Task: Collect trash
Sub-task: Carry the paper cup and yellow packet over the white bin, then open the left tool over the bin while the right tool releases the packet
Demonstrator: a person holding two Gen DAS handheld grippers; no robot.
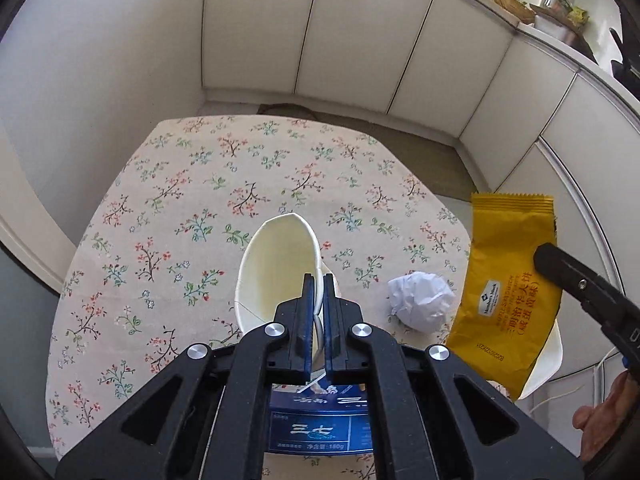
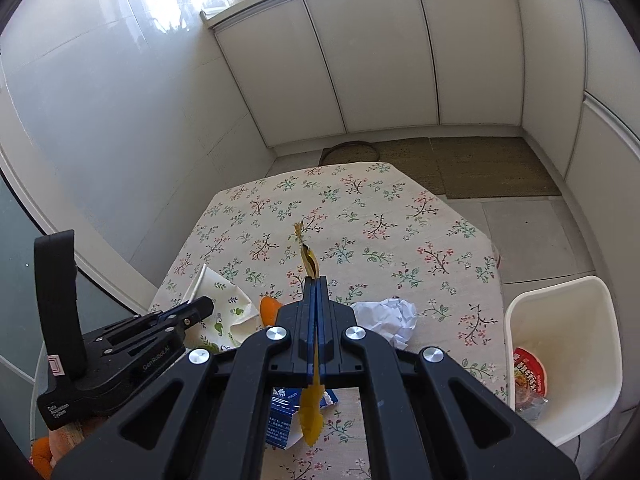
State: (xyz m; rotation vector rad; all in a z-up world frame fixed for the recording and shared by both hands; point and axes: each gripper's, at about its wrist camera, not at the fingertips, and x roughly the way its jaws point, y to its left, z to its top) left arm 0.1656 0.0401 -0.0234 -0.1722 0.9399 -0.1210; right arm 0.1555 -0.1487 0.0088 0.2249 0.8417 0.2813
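Your left gripper (image 1: 317, 280) angles down over the table (image 1: 168, 208), its jaws clamped on the rim of a paper cup (image 1: 276, 268). The cup hangs tilted, mouth toward the camera, squashed to an oval with a creased wall and a pale inside. Your right gripper (image 2: 316, 280) also points down, jaws pinched on a yellow wrapper (image 1: 508, 280), held edge-on above the cloth so it runs between the fingers. In the left view the wrapper is flat and glossy with dark print. A crumpled paper ball (image 1: 422, 300) lies on the table between the two grippers; a blue box (image 1: 320, 428) lies under the left one. A white bin (image 2: 568, 344) stands beside the table's right edge with a red-lidded tub inside.
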